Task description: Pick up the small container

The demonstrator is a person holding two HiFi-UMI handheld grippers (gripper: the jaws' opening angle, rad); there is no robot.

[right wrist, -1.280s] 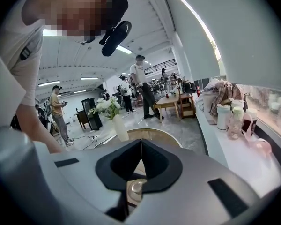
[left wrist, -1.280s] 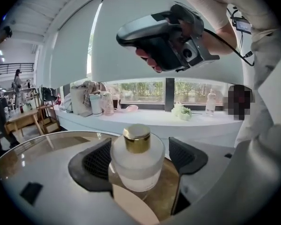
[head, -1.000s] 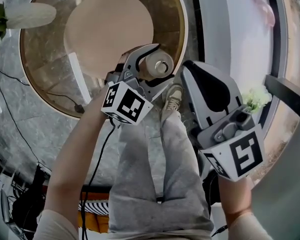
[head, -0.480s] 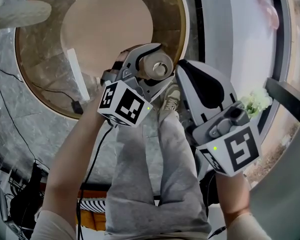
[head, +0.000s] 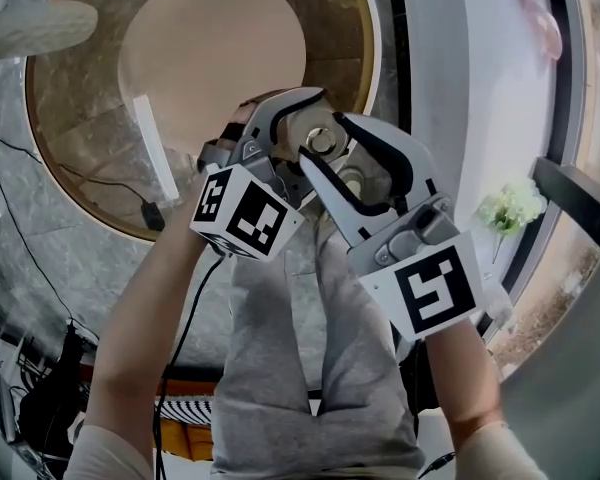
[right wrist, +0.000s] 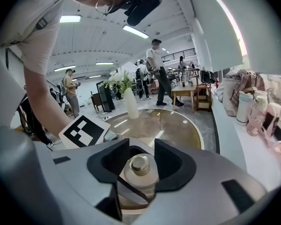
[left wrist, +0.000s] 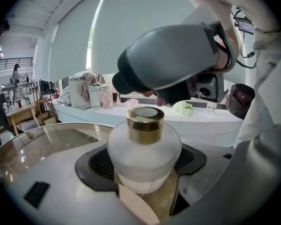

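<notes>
The small container [head: 323, 142] is a frosted white jar with a gold cap [left wrist: 144, 123]. My left gripper [head: 310, 133] is shut on it and holds it upright in the air, its black pads [left wrist: 96, 165] pressing on the jar's body [left wrist: 144, 158]. My right gripper [head: 332, 154] has come over the jar from the right. Its jaws have just been opening and now straddle the container [right wrist: 139, 172]. Its black pads [right wrist: 113, 159] stand either side of the cap without pressing on it. In the left gripper view the right gripper's grey body [left wrist: 173, 60] looms just above the jar.
A round glass table [head: 80, 118] lies below and ahead, with a white vase [head: 40, 28] at its far left. A white counter [head: 480, 68] with flowers [head: 510, 203] runs along the right. The person's legs and shoe [head: 345, 203] are beneath. Cables [head: 130, 193] trail on the floor.
The right gripper has swung left and down to the jar, and its jaws have gone from shut to open around it. The left gripper and jar have kept still.
</notes>
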